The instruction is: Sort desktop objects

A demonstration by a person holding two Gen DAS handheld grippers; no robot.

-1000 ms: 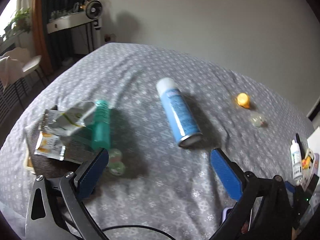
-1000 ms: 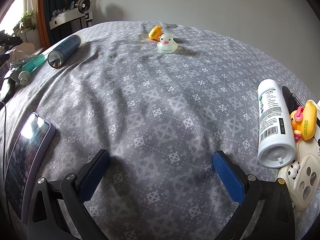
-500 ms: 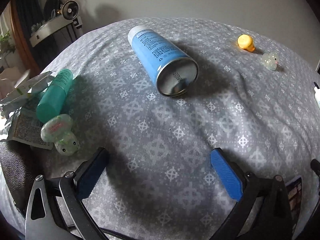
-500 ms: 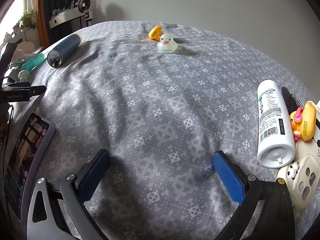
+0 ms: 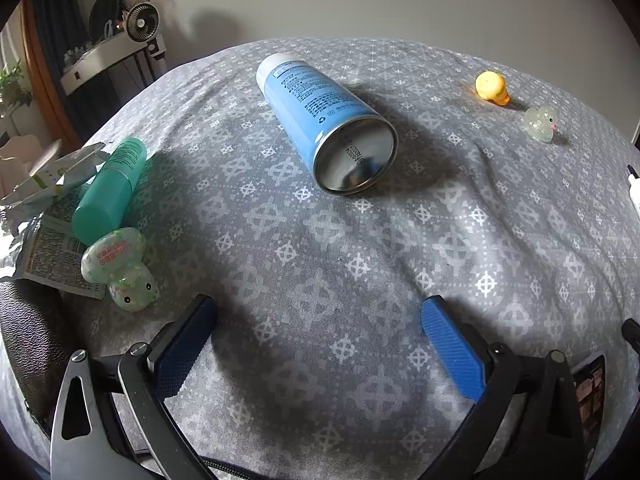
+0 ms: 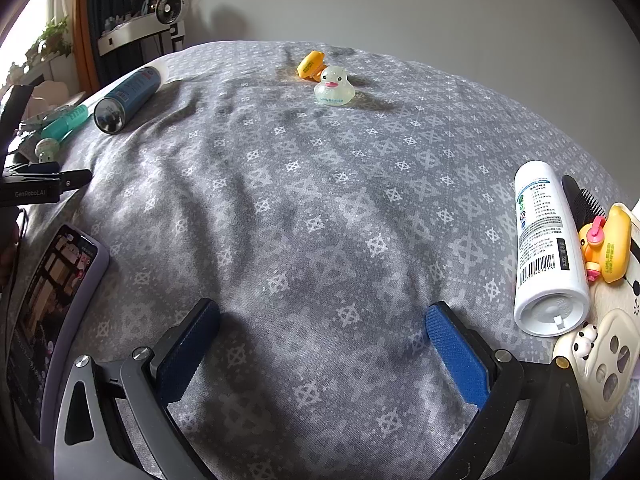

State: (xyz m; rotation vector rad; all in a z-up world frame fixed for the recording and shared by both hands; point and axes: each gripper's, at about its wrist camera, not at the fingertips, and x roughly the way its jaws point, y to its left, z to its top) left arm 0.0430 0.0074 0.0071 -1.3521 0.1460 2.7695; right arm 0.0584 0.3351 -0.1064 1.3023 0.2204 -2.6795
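Blue cylindrical metal spray can (image 5: 320, 120), lying on its side mid-tabletop, base toward the left tongs (image 5: 316, 340), which hover wide open and empty just short of it. Leftward: teal plastic bottle (image 5: 108, 188), pale green speckled mushroom-shaped toy (image 5: 120, 268), foil sachets (image 5: 48, 176). Beyond: yellow toy duck (image 5: 491, 87), translucent glitter duck (image 5: 541, 123). Right tongs (image 6: 320, 348), equally wide and empty, rest above the grey patterned tablecloth (image 6: 320, 208) beside a white plastic bottle (image 6: 544, 248). Risk: the round can may roll on the wrinkled cloth if nudged off-centre, or slip from a grip across its smooth wall.
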